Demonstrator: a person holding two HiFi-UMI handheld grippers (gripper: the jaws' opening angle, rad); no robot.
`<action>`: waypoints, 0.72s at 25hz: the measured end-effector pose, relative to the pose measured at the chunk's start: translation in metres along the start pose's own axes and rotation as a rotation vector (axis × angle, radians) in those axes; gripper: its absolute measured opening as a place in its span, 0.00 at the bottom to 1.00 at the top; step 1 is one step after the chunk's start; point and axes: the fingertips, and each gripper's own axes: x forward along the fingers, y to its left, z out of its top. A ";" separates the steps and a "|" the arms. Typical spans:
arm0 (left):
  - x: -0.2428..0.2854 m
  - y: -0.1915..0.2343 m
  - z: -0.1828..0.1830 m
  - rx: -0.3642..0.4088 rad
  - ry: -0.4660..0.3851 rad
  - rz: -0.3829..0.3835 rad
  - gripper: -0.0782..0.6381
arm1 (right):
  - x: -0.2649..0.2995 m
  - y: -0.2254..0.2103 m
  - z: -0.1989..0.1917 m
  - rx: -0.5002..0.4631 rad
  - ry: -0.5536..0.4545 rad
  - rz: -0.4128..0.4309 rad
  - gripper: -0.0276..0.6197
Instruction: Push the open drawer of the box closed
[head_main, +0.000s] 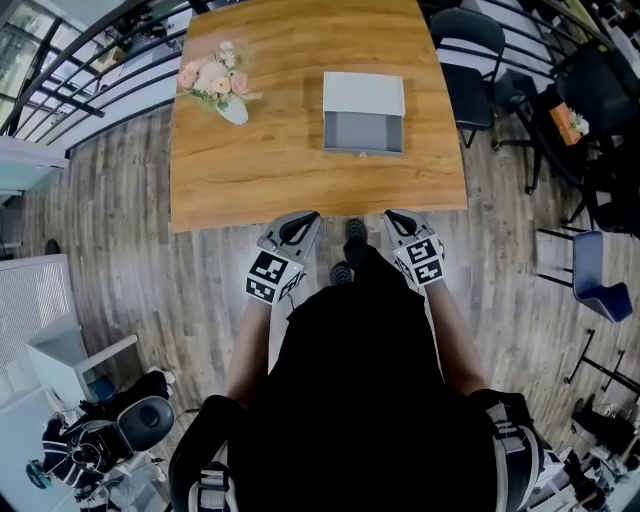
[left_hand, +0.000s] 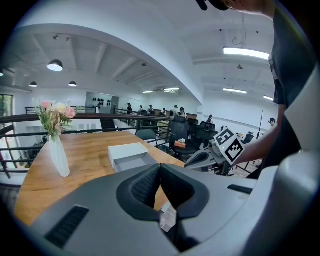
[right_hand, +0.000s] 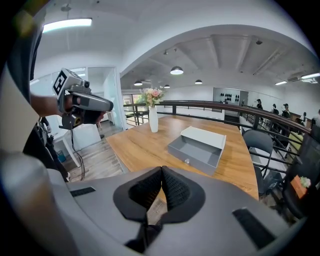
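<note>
A white box (head_main: 364, 94) stands on the wooden table (head_main: 250, 170), its grey drawer (head_main: 364, 133) pulled out toward me with a small knob on its front. The same box (left_hand: 127, 151) shows in the left gripper view and, with its drawer (right_hand: 196, 150) open, in the right gripper view. My left gripper (head_main: 303, 222) and right gripper (head_main: 394, 219) hover just off the table's near edge, well short of the drawer. Both are shut, jaws touching, with nothing held (left_hand: 159, 167) (right_hand: 162, 170).
A white vase of pink flowers (head_main: 217, 84) stands at the table's far left. Black chairs (head_main: 470, 50) sit to the right of the table, a blue chair (head_main: 600, 280) further right. Railings run behind the table. The floor is wooden planks.
</note>
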 end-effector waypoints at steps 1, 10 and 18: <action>0.003 0.002 0.002 0.000 0.002 -0.001 0.14 | 0.002 -0.003 -0.001 0.002 0.003 0.002 0.07; 0.032 0.030 0.022 0.003 0.018 0.018 0.14 | 0.039 -0.035 0.009 0.023 0.019 0.044 0.07; 0.057 0.054 0.041 -0.001 0.025 0.043 0.14 | 0.074 -0.055 0.021 0.002 0.047 0.108 0.07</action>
